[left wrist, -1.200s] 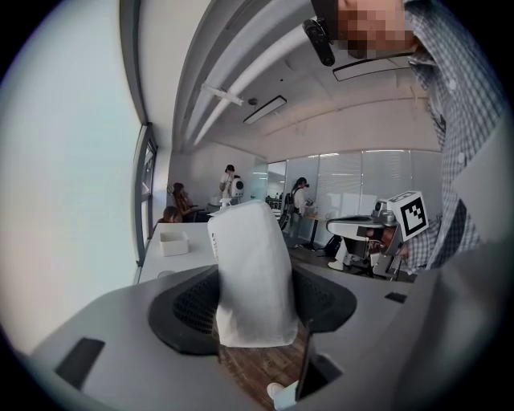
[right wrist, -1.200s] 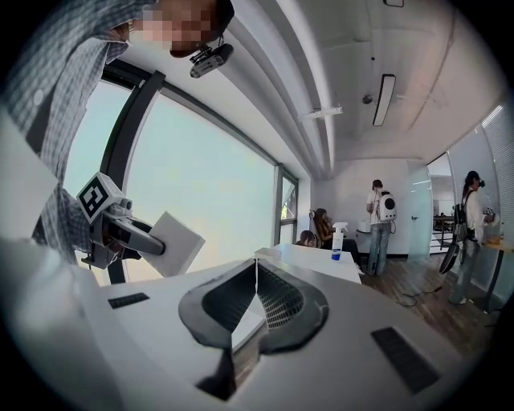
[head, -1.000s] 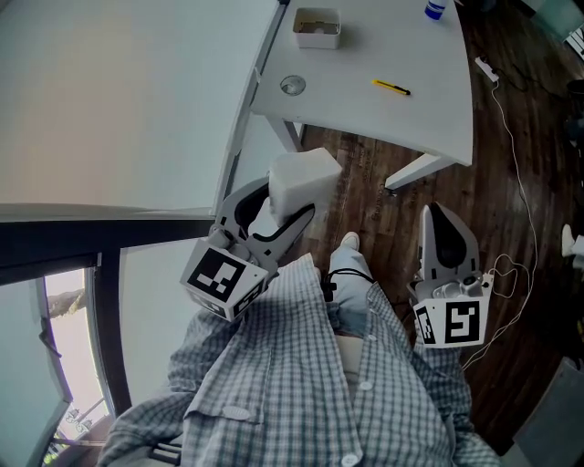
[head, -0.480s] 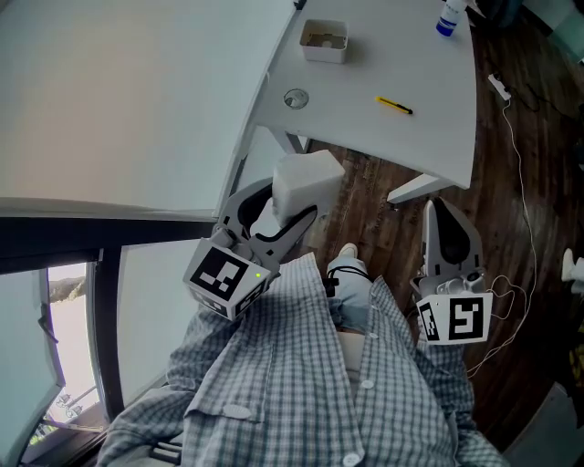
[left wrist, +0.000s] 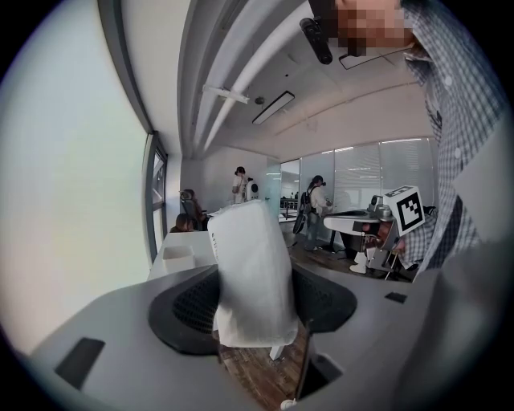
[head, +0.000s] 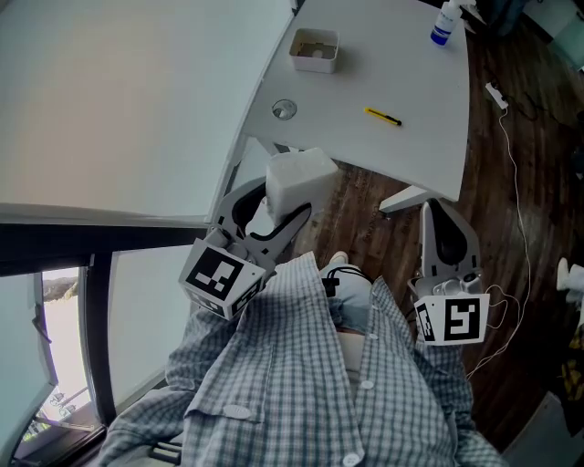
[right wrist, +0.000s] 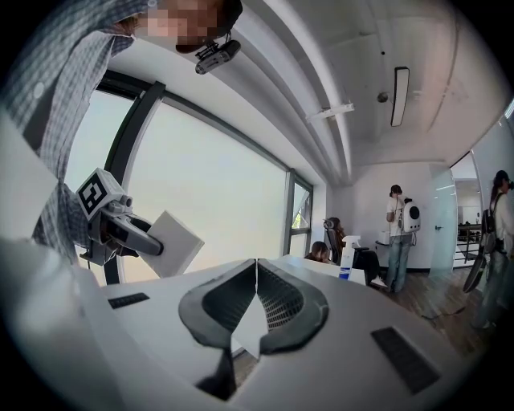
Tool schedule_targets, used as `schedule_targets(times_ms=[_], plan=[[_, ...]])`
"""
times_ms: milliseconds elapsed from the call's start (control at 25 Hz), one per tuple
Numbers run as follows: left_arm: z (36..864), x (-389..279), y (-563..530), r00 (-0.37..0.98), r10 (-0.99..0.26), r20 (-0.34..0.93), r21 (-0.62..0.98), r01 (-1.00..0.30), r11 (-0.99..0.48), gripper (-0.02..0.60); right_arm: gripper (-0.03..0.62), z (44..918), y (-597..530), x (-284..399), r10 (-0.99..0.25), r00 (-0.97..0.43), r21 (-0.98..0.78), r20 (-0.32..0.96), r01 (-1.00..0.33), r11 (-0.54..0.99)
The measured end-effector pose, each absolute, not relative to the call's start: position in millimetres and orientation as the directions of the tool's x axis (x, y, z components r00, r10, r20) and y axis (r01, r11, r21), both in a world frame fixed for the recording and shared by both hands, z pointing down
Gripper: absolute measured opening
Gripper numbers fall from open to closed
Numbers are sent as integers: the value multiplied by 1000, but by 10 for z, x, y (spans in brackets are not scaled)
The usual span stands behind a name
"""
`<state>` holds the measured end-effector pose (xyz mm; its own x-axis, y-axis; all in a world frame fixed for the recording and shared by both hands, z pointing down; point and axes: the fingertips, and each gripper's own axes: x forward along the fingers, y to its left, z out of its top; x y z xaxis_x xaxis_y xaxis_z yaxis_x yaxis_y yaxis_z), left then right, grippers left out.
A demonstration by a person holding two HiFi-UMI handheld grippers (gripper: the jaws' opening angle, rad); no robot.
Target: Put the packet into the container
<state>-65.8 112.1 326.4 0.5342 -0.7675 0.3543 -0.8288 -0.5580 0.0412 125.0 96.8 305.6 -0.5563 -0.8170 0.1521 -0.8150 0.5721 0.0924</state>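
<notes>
My left gripper (head: 274,212) is shut on a white packet (head: 299,181), held in the air in front of the person's checked shirt, short of the white table (head: 429,100). The left gripper view has the packet (left wrist: 250,277) standing upright between the two dark pads. The container (head: 315,49), a small white square tub, sits far back on the table. My right gripper (head: 445,228) hangs over the wooden floor with its jaws shut and nothing in them; its pads (right wrist: 257,299) meet at the tip. From the right gripper view the packet (right wrist: 173,242) shows at the left.
On the table lie a yellow pen-like tool (head: 383,116), a small round lid (head: 285,109) and a blue-capped bottle (head: 443,24). A white cable (head: 511,155) trails over the dark floor at the right. A window frame runs along the left. People stand far off in the room.
The table and its objects have shifted a little in the head view as the head moved. Both grippers hold their places, the packet still gripped.
</notes>
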Motion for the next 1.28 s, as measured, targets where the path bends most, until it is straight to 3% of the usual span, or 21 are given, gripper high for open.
schedule_targets(times_ms=[1280], plan=[[3326, -480, 579, 580, -724, 373, 36, -789, -614, 268, 15, 3159, 590, 1379, -844, -508, 95, 169, -844, 527]])
